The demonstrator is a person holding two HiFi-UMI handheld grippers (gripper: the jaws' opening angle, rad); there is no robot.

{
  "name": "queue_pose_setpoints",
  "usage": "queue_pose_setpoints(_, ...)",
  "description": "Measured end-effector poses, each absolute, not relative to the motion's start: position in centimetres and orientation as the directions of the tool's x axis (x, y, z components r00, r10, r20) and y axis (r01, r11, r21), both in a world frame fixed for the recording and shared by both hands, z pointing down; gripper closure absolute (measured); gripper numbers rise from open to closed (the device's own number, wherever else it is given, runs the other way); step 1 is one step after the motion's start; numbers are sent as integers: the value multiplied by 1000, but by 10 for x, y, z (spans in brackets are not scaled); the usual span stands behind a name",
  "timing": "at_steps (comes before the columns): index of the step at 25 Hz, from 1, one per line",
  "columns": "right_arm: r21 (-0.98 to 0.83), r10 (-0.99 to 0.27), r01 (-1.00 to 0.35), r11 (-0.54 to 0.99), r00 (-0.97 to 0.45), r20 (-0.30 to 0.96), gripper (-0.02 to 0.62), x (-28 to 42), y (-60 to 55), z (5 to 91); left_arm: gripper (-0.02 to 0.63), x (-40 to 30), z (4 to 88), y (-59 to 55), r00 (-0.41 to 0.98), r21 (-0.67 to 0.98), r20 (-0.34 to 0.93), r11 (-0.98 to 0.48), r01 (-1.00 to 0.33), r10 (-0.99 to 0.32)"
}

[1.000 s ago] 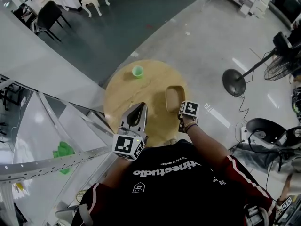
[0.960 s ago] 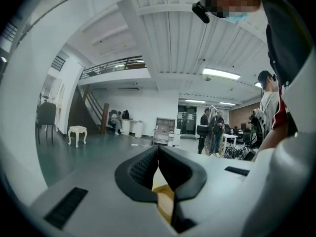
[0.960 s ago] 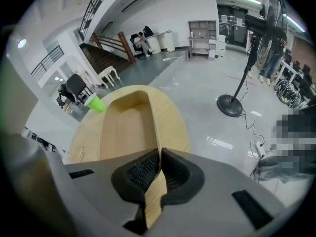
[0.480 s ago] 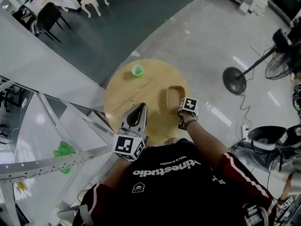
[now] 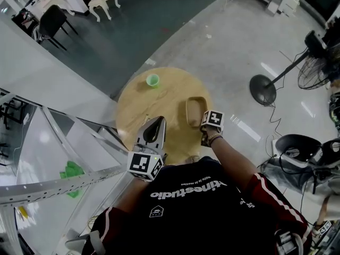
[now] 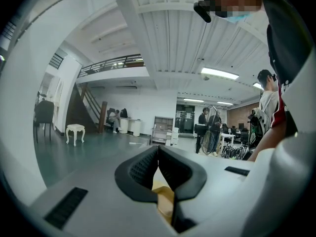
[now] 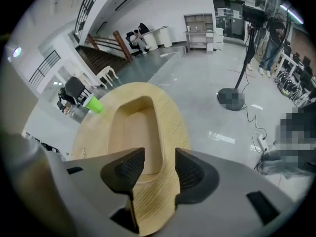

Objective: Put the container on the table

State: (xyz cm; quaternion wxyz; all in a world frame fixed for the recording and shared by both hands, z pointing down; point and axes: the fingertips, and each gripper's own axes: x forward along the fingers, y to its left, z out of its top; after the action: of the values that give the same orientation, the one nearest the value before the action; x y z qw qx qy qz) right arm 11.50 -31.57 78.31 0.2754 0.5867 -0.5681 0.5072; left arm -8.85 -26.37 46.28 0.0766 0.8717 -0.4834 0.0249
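Under both grippers, table (image 5: 154, 102): a round wooden worktop on a glossy grey floor. Its near edge is hidden by the person's torso in the head view.
Left gripper (image 5: 159, 120): held over the near-left part of the worktop and pointing toward the far edge. In the left gripper view (image 6: 158, 152) the jaws meet at their tips with nothing between them. A sliver of pale wood shows below them, and the room lies beyond.
Right gripper (image 5: 203, 126): at the near-right edge of the worktop, against the near end of the container. In the right gripper view (image 7: 160, 164) the jaws stand apart. One is over the hollow and the other over the rim, so the near end wall lies between them.
Container (image 5: 195, 110): a shallow oblong wooden tray lying flat on the worktop by its right edge, long axis running from near to far. Its hollow (image 7: 140, 120) faces up.
Cup (image 5: 153, 79): small, green and upright near the far-left edge, well apart from the container. It also shows past the tray's left side (image 7: 93, 104).
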Motion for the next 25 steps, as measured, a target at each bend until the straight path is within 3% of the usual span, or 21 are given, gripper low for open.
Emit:
queue_pose_setpoints(8,-258,-538,-959,-115,-158,828,386,128,-339,731,581,-81,456,-268,533,114,110,-522,-845,-839)
queue_pose_setpoints(18,-122,-836,-970,212,-245,491,408,107,-361,595,581,-87,434,-275,512,127,72,-501,-856,-856)
queue_pose_setpoints(25,-39,-900,-944,329,-326,290,419,82,-320,496,581,-98,414,-279,498,100,45,-492,-865,-866)
